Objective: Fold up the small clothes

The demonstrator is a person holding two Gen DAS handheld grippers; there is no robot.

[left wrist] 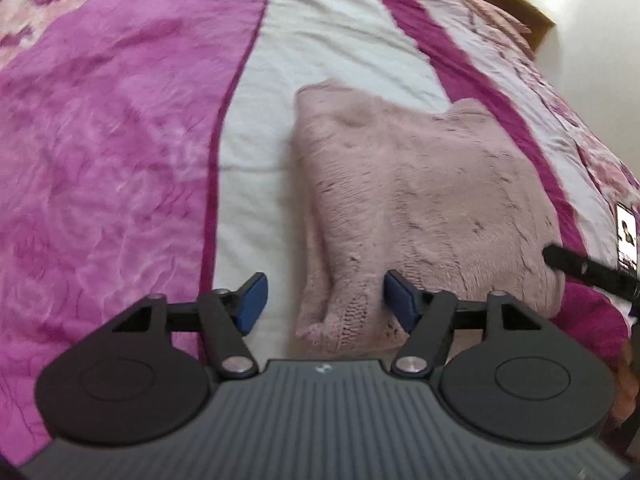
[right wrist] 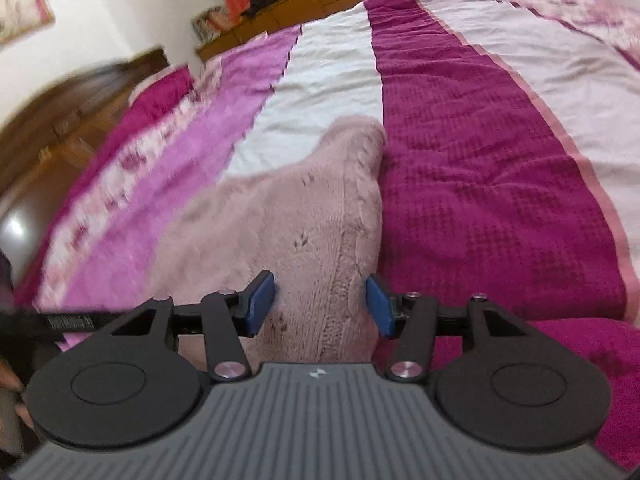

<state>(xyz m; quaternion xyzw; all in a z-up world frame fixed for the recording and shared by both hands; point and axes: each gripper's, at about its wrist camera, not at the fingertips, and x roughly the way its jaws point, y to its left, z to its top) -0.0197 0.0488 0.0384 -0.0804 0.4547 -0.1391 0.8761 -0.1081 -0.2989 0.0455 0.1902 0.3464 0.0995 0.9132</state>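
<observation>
A small pale pink knitted garment [left wrist: 420,208] lies flat on the bed, mostly on the white stripe. My left gripper [left wrist: 325,304] is open, its blue pads straddling the garment's near left corner just above it. In the right wrist view the same garment [right wrist: 288,216] lies below my right gripper [right wrist: 320,306], which is open with its pads either side of the garment's ribbed near right edge. The tip of the right gripper [left wrist: 576,266] shows at the right edge of the left wrist view, at the garment's right side.
The bedspread has light pink [left wrist: 112,160], white [left wrist: 320,40] and dark magenta [right wrist: 480,200] stripes. A wooden bed frame [left wrist: 508,0] and wall lie beyond. A phone [left wrist: 626,240] lies at the bed's right edge. Wooden furniture [right wrist: 72,120] stands left of the bed.
</observation>
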